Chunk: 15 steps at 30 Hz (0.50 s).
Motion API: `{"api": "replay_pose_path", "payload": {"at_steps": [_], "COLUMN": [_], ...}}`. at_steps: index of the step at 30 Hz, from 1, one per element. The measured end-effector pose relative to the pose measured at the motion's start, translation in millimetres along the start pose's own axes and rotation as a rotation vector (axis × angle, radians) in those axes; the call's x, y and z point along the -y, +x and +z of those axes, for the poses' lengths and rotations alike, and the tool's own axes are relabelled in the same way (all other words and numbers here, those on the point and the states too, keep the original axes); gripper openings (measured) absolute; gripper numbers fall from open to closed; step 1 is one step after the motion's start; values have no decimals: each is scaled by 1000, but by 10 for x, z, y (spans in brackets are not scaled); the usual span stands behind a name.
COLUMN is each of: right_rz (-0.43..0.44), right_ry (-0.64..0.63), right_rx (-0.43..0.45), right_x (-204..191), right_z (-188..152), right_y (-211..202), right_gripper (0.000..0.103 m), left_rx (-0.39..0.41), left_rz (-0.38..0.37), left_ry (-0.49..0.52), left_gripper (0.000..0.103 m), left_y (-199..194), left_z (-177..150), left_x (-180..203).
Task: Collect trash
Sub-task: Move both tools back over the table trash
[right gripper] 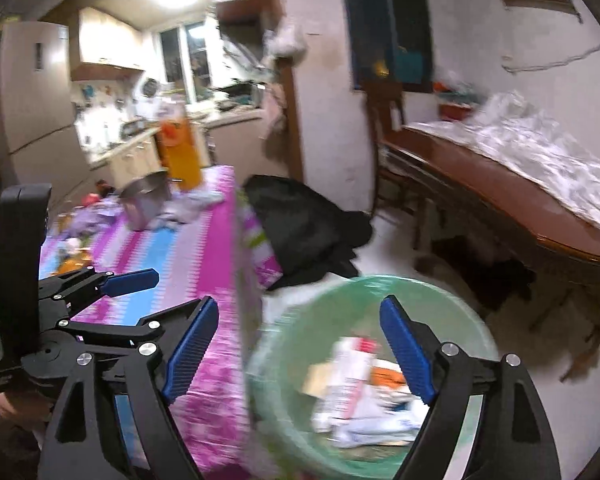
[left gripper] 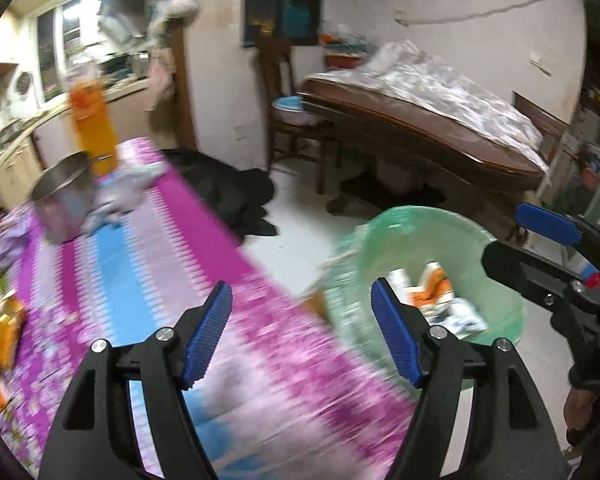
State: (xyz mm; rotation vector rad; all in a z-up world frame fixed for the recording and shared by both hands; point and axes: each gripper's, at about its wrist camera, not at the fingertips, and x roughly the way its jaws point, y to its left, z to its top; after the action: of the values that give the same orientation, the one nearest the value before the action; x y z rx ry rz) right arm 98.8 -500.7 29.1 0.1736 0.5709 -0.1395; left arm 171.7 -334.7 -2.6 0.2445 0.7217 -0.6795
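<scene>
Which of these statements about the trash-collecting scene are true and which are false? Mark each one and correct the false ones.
1. Both tools are open and hold nothing. True: left tool, right tool.
2. The green-lined bin is empty. False: packets and wrappers lie inside it.
3. A metal pot stands on the patterned tablecloth. True.
4. The orange bottle lies in the bin. False: it stands upright on the table behind the pot.
5. The bin stands on the table. False: it is on the floor beside it.

Thin green plastic liner [right gripper: 308, 320] holds paper trash [right gripper: 356, 392]; shiny metal pot [left gripper: 60, 200] on glossy tablecloth [left gripper: 148, 280].
</scene>
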Motion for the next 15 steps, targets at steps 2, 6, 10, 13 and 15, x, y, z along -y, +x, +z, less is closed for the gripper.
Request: {"api": "replay_pose_path", "payload": {"at_steps": [2, 6, 10, 13, 15], "right_rz": [47, 153, 234, 289, 311], "right_ry": [-15, -57, -106, -140, -161], "right_rx": [1, -34, -72, -99, -105], "right_x": [-236, -762, -1251, -1599, -1760], "right_z": [-36, -130, -222, -269, -307], "right_y": [73, 303, 471, 574, 610], "right_gripper": [83, 83, 83, 83, 83], "left_rx": [0, -2, -14, -24, -31], "left_rz": [46, 140, 256, 368, 452], "left_ry": [-39, -117, -228, -320, -376], "left_gripper": [70, 70, 70, 70, 70], "left_y": [-139, -400, -697, -926, -1100], "left_z": [-113, -357, -658, -903, -1075], "left_x": [-304, -921, -1673, -2314, -2744]}}
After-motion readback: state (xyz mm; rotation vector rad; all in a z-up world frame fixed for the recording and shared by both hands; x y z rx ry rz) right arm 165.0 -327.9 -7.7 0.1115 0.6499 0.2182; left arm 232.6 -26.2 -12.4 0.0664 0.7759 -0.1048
